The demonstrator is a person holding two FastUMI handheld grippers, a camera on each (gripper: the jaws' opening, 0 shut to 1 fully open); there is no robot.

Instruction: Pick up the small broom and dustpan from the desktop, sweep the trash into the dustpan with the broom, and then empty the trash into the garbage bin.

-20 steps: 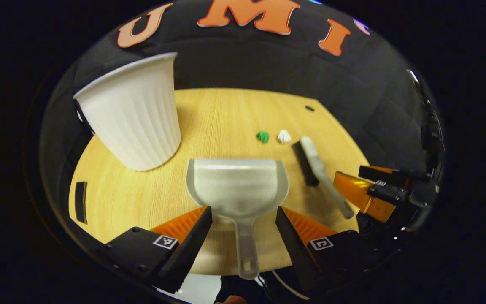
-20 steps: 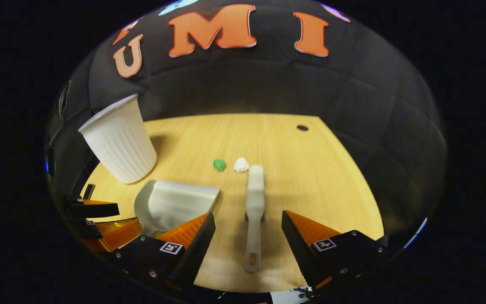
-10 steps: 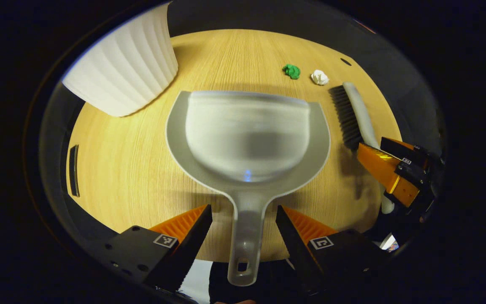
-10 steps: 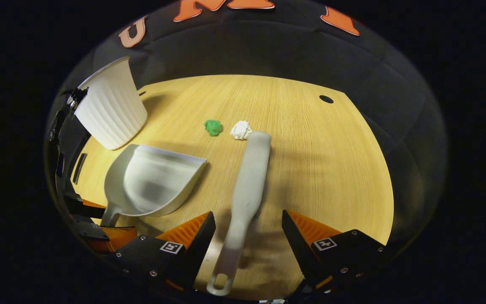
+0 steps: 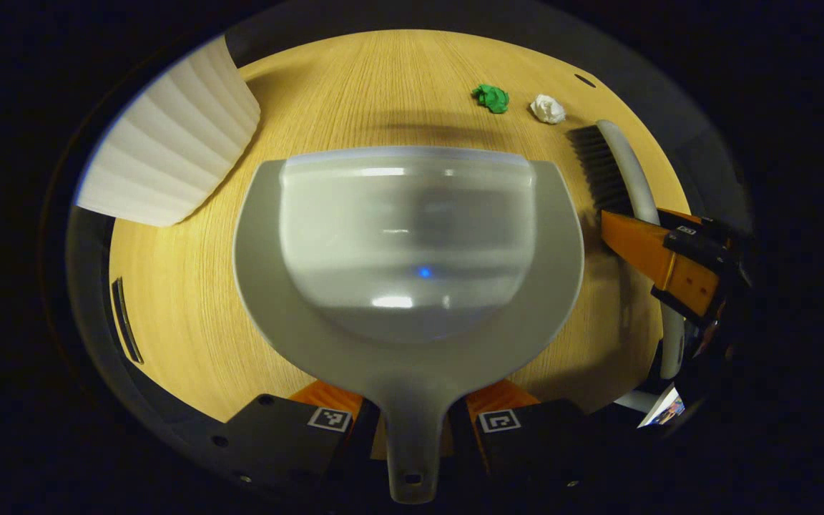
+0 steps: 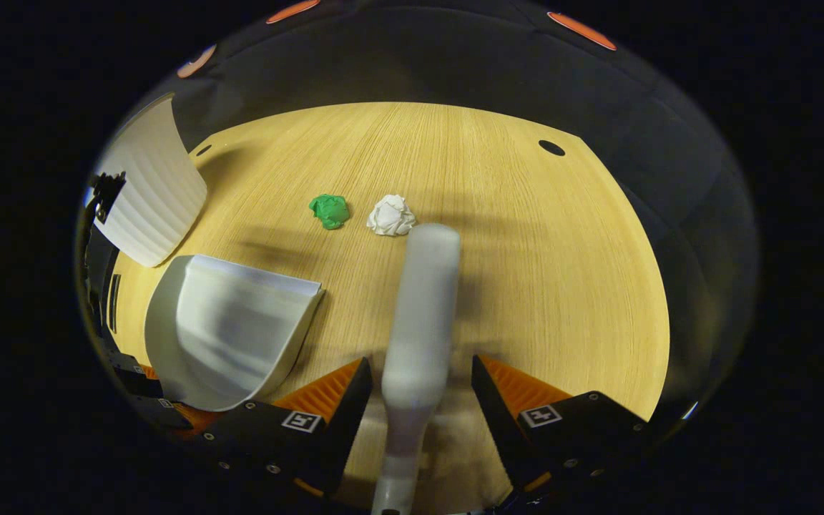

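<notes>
Two grippers hang over a wooden desktop point(image 6: 526, 236) at the pickup stage of a sweeping job, neither tool lifted clear as far as the frames can tell. Largest in the scene, the ribbed white garbage bin point(image 5: 169, 157) stands ahead and to the left of the left gripper point(image 5: 412, 425), well apart from the trash. Directly ahead of that gripper lies the grey dustpan point(image 5: 412, 243), its handle running back between the two fingers, which have closed in on either side of it and look to be clamping it. To this gripper's right sits the small broom point(image 5: 616, 172), bristles toward the dustpan. In the right gripper view the broom's handle passes between the fingers of the right gripper point(image 6: 418, 386), whose jaws stand wide, with clear gaps on both sides. Just beyond the broom's far end rest a white paper ball point(image 6: 391, 214) and a green paper ball point(image 6: 330, 210), near each other.

Judged from here, the right gripper should centre on the handle and close squarely before lifting, so the broom does not twist; the dustpan's grip wants checking for firmness.
</notes>
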